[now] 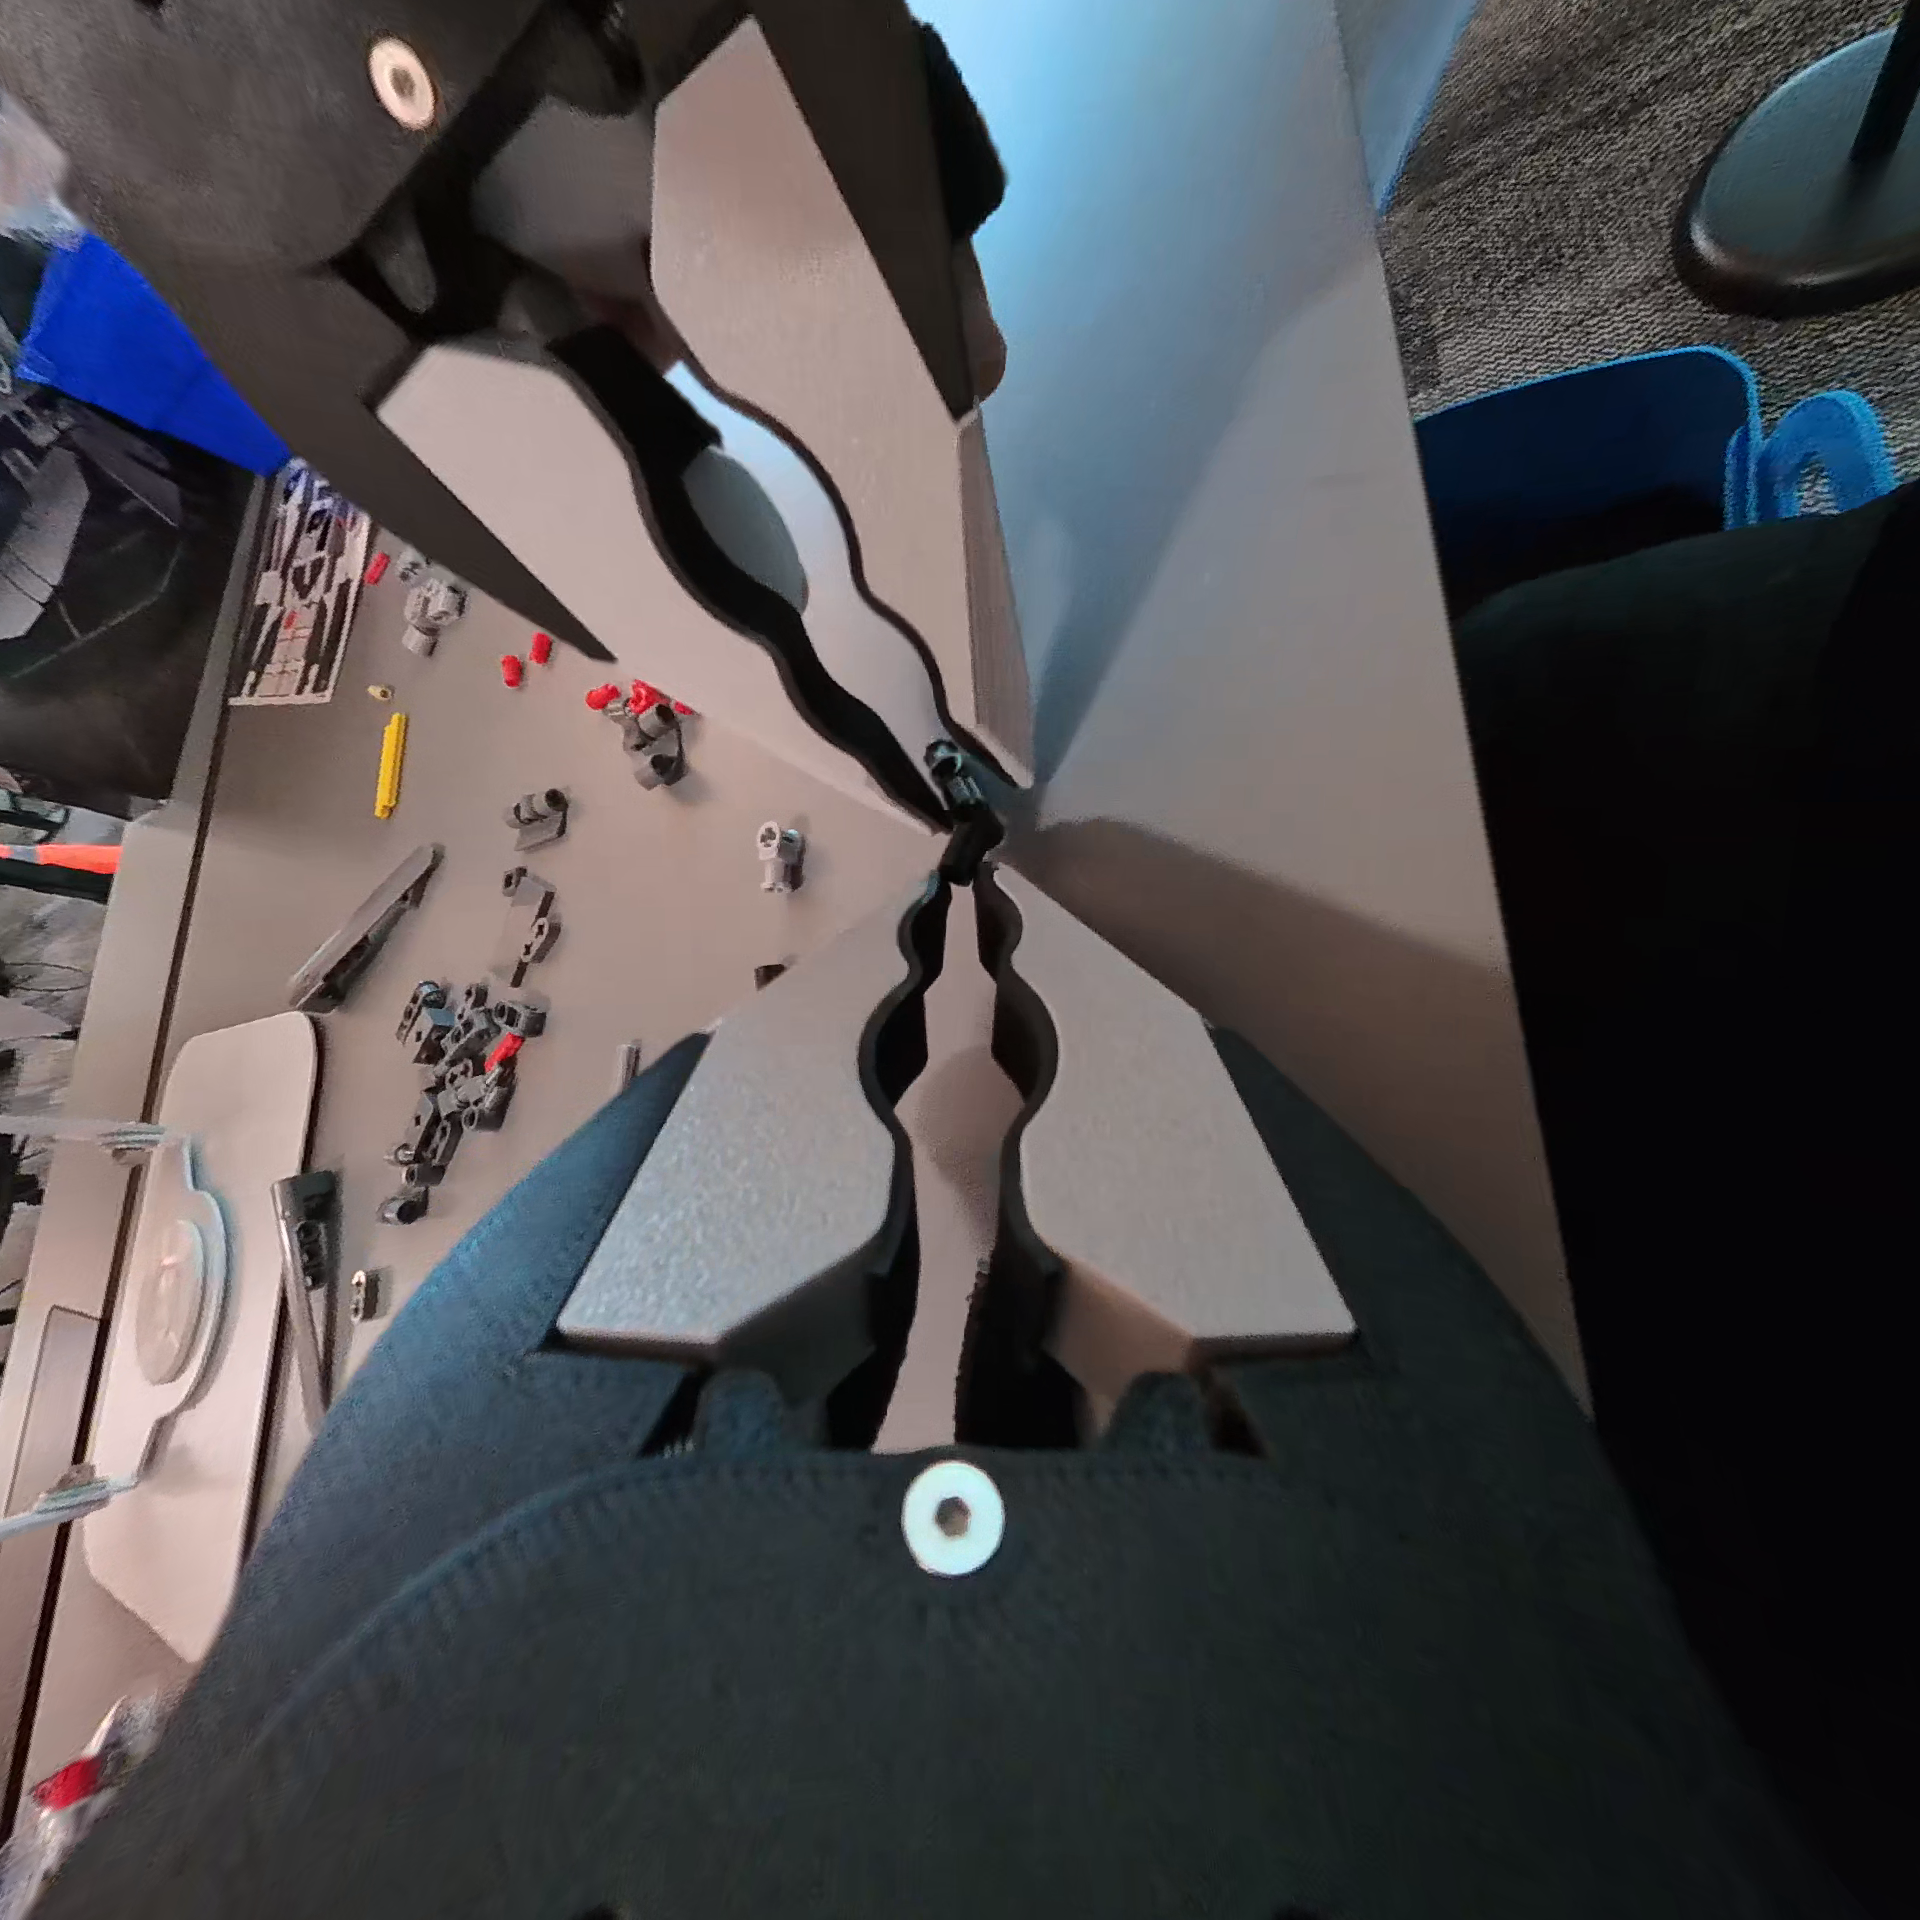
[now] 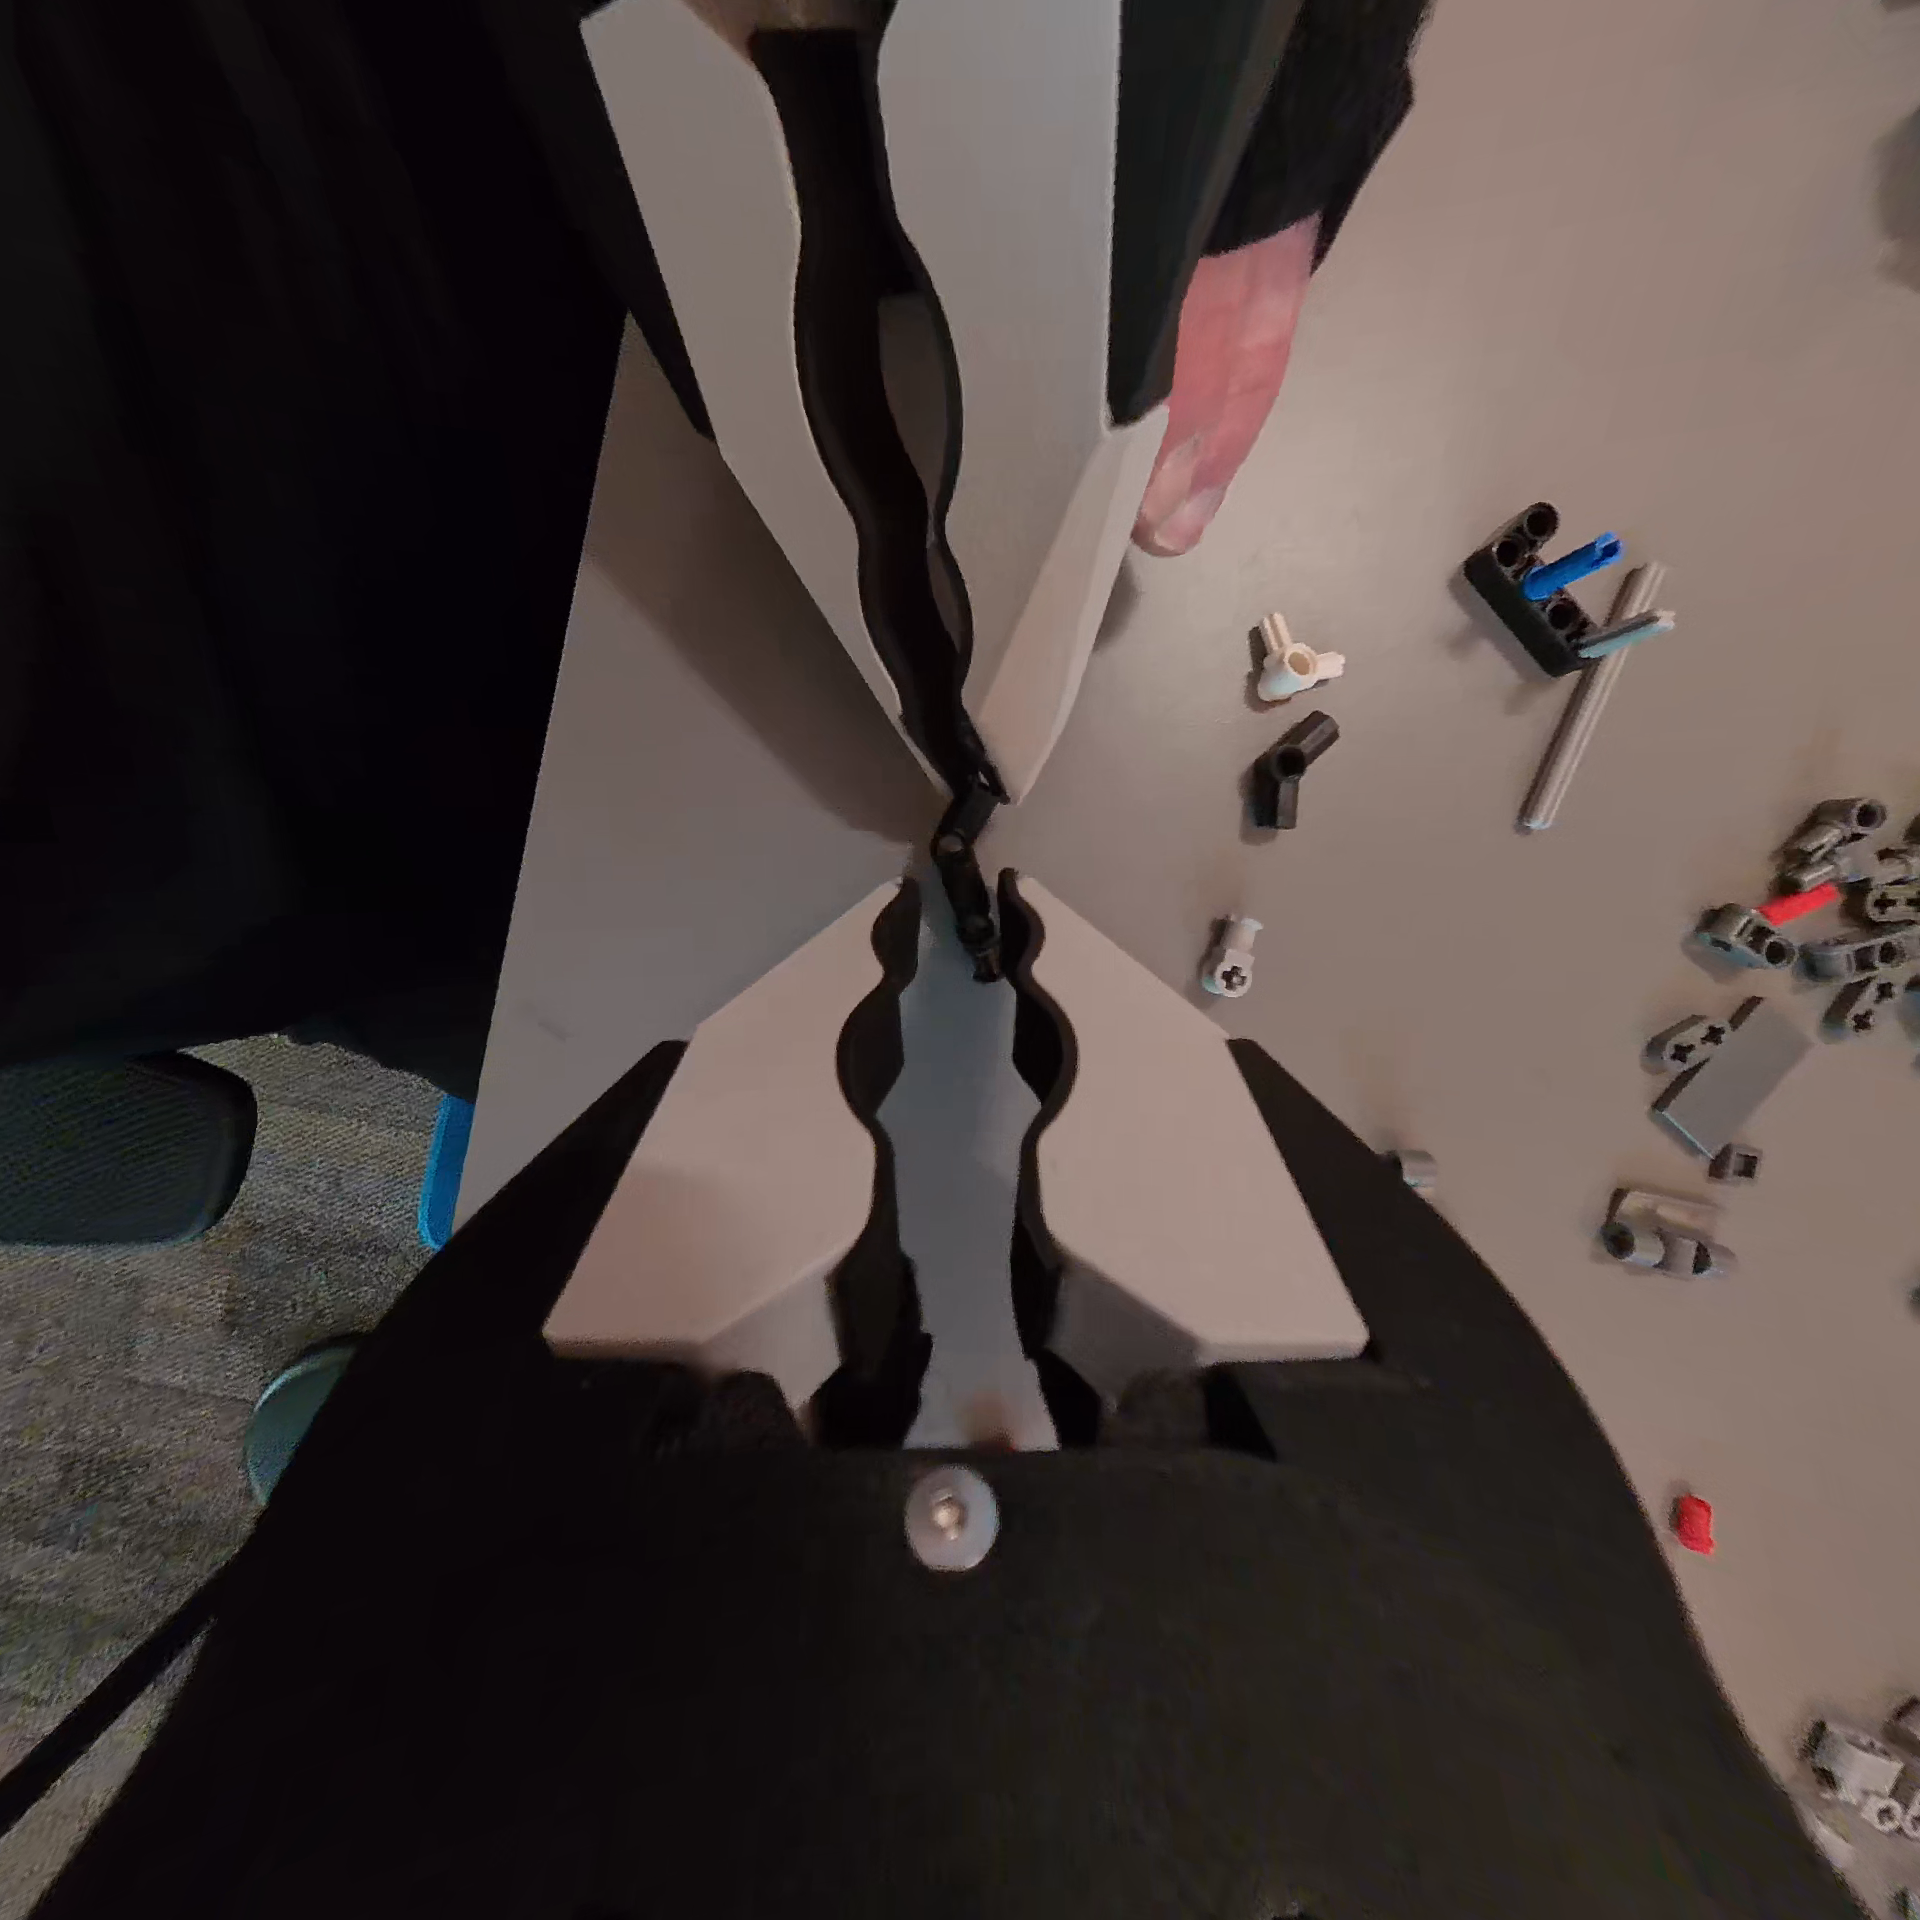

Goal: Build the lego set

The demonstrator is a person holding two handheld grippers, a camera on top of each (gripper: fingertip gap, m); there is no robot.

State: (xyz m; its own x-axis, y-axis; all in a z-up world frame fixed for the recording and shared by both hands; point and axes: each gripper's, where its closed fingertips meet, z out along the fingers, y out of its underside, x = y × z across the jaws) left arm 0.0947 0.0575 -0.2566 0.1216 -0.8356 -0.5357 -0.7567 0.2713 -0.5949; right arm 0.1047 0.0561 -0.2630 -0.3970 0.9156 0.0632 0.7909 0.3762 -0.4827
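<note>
Holdings, largest first.

1. Pale grey flat-topped desk (image 1: 623, 831). It fills the left wrist view from 7 to 11 o'clock, and its edge runs through the centre.
2. Blue plastic bin (image 1: 1579, 457) on the carpet, at 2 o'clock, beyond the desk edge.
3. Left hand-held gripper (image 1: 961, 888), black body with pale fingers. It enters from 6 o'clock and its tips are pinched on a small black angled plastic connector (image 1: 975, 844) above the desk edge.
4. Right hand-held gripper (image 2: 961, 894). It meets the left one tip to tip. A short black plastic pin (image 2: 975, 925) lies between its fingers, against the pad on the 3 o'clock side. A gap seems to show on the other side, so firm pinching cannot be told. The pin's far end meets the connector.
5. Heap of dark grey plastic building pieces (image 1: 457, 1070), at 8 o'clock.
6. Yellow plastic bar (image 1: 391, 764), at 9 o'clock.
7. Light grey plastic connector (image 1: 779, 857), just left of the tips.
8. Small red plastic pins (image 1: 525, 660), at 10 o'clock.

Hazards, as judged:
- The join sits over the desk edge, so a pin that slips out would likely fall to the carpet.
- The two pieces meet at an angle. Pushing them together this way could twist the connector out of the left tips.
</note>
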